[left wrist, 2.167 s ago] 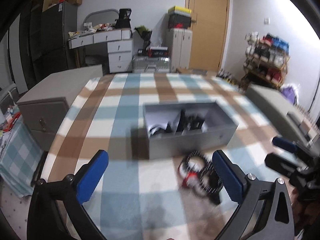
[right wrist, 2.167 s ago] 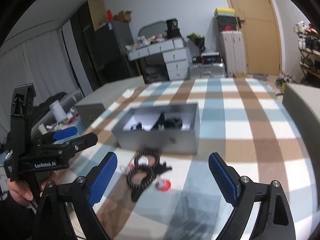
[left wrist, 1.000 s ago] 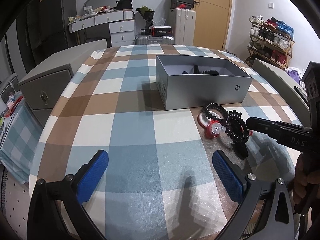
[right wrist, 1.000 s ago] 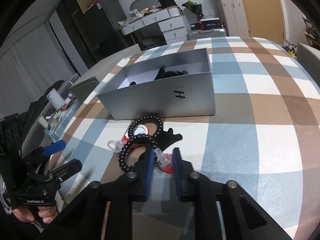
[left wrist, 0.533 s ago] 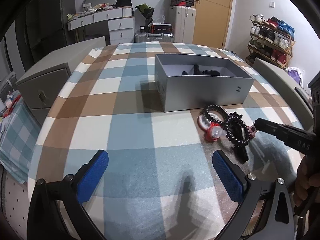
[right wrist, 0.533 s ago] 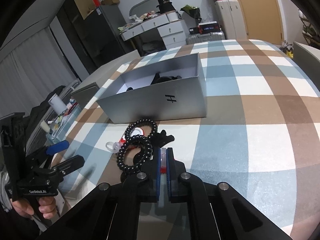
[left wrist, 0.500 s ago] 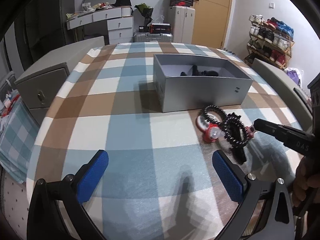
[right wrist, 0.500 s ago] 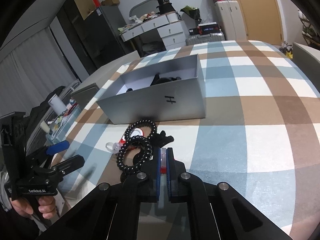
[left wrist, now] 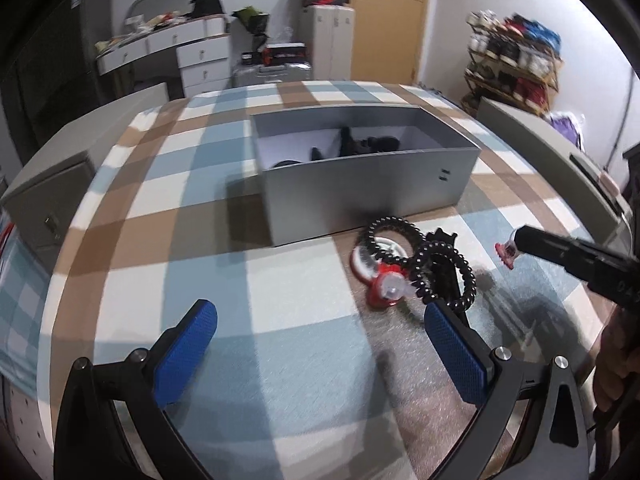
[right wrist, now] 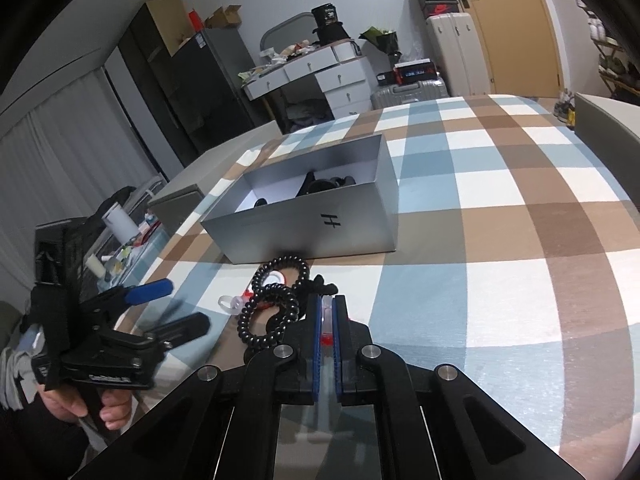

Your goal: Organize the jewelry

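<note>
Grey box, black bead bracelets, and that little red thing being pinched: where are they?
grey box (right wrist: pixel 304 224), right wrist view, front wall.
black bead bracelets (right wrist: pixel 250 326), right wrist view, nearer loop's beads.
red piece (left wrist: pixel 505 251), left wrist view, at the right gripper's tip.

Left gripper: jaws spread wide, blue pads well apart, nothing between them, held low in a bare hand; right gripper: jaws nearly closed, pinching a small clear-and-red piece, raised off the surface.
</note>
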Action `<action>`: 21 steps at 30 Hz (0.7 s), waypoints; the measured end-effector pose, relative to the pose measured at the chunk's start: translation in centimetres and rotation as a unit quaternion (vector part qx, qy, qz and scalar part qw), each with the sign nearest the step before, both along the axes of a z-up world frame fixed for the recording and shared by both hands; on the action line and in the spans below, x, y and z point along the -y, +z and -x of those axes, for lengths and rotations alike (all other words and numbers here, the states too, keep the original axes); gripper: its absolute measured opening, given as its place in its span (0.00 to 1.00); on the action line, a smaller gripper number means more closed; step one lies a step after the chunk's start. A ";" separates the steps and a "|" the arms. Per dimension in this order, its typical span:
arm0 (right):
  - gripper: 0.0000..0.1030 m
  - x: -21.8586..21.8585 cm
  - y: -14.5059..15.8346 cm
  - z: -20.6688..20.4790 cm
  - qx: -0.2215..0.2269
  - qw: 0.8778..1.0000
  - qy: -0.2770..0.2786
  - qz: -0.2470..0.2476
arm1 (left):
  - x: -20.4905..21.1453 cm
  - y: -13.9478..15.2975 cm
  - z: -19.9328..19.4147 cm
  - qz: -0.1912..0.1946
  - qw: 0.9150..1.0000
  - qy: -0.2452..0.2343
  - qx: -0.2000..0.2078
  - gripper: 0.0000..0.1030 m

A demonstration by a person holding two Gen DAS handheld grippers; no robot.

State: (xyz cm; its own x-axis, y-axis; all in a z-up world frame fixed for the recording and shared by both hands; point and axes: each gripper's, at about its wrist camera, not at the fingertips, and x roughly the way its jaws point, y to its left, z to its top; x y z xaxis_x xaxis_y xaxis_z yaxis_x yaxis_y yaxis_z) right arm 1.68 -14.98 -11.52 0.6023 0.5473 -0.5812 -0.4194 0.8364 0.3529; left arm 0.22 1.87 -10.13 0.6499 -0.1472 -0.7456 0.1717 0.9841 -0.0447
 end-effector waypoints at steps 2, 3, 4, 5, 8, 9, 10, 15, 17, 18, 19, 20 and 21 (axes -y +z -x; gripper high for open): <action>0.04 0.2 0.0 0.0 0.002 1.000 0.000 -0.001 | 0.4 -0.1 -0.4 0.000 1.000 -0.010 -0.002 0.98; 0.04 0.3 0.1 0.1 0.005 1.000 0.000 -0.001 | 0.5 -0.2 -0.5 -0.002 1.000 -0.012 -0.003 0.98; 0.04 0.4 0.1 0.3 0.010 1.000 0.000 0.000 | 0.6 -0.2 -0.8 -0.004 1.000 -0.016 -0.005 0.94; 0.04 0.4 0.0 0.4 0.011 1.000 0.003 0.001 | 0.7 -0.3 -0.9 -0.004 1.000 -0.017 -0.006 0.91; 0.04 0.6 -0.1 0.4 0.011 1.000 0.002 0.000 | 0.7 -0.7 -1.2 0.004 0.999 -0.026 -0.020 0.75; 0.04 0.7 -0.2 0.3 0.010 1.000 0.001 -0.002 | 0.7 -0.7 -1.3 0.006 0.999 -0.028 -0.023 0.69; 0.04 0.8 -0.2 0.4 0.010 1.000 0.000 -0.003 | 0.7 -0.7 -1.3 0.008 0.999 -0.030 -0.023 0.62; 0.04 0.9 -0.2 0.3 0.010 1.000 0.000 -0.007 | 1.0 -0.4 -1.1 0.018 0.999 -0.043 -0.020 0.49; 0.04 0.9 -0.2 0.4 0.011 1.000 0.001 -0.007 | 1.2 -0.3 -1.2 0.023 0.998 -0.053 -0.022 0.40; 0.04 0.8 -0.2 0.4 0.010 1.000 0.002 -0.007 | 1.3 -0.3 -1.3 0.025 0.998 -0.057 -0.024 0.35; 0.04 0.9 -0.2 0.5 0.010 1.000 0.002 -0.007 | 1.4 -0.4 -1.4 0.028 0.997 -0.061 -0.028 0.29; 0.04 0.9 -0.2 0.5 0.010 1.000 0.002 -0.006 | 1.4 -0.5 -1.5 0.029 0.997 -0.062 -0.031 0.25; 0.04 0.9 -0.2 0.5 0.010 1.000 0.001 -0.006 | 1.5 -0.5 -1.6 0.033 0.997 -0.066 -0.035 0.20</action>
State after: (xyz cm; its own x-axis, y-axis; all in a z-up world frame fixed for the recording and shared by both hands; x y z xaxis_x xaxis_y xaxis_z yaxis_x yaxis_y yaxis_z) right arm 1.15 -15.86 -11.73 0.6125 0.5557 -0.5622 -0.4279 0.8310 0.3553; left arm 1.77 0.40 -10.66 0.5677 -0.2786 -0.7747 0.2930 0.9478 -0.1261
